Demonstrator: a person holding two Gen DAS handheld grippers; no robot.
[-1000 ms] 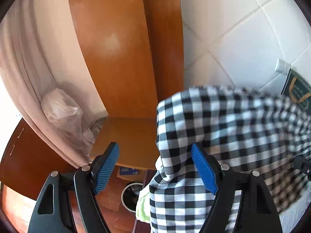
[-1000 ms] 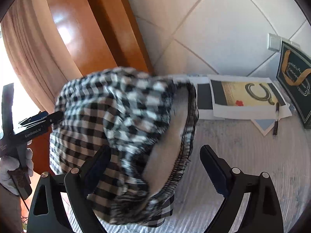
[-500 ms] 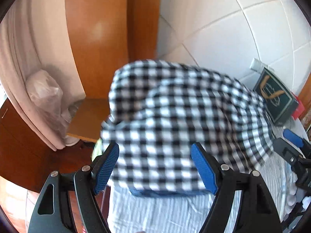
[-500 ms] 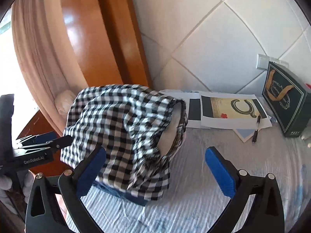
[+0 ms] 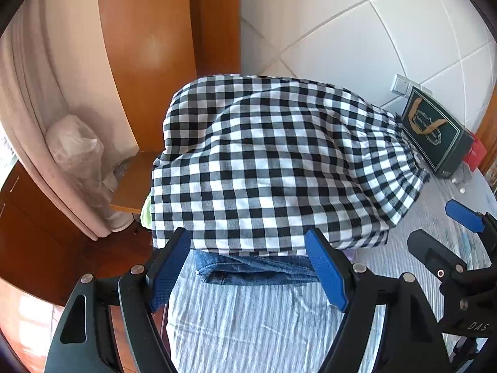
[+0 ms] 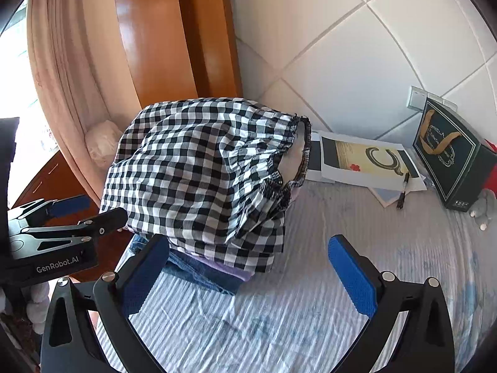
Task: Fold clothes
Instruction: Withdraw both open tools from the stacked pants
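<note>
A black-and-white checked garment (image 5: 273, 168) with an elastic waistband (image 6: 298, 155) lies folded on top of a stack of clothes. Blue denim (image 5: 248, 269) and a purple piece (image 6: 230, 272) show under it. The stack rests on a bed with a striped sheet (image 6: 279, 320). My left gripper (image 5: 248, 267) is open and empty just in front of the stack. My right gripper (image 6: 248, 267) is open and empty to the stack's right. Each gripper also shows in the other's view: the right one (image 5: 447, 233), the left one (image 6: 90, 211).
A dark green gift bag (image 6: 450, 155), papers (image 6: 363, 161) and a pen (image 6: 403, 191) lie at the bed's head by the tiled wall. A wooden panel (image 5: 149, 62), a curtain (image 5: 40, 124) and a low wooden shelf (image 5: 133, 183) stand left of the bed.
The checked garment was carried through the air and set down on the stack. Both grippers have let go and pulled back from it.
</note>
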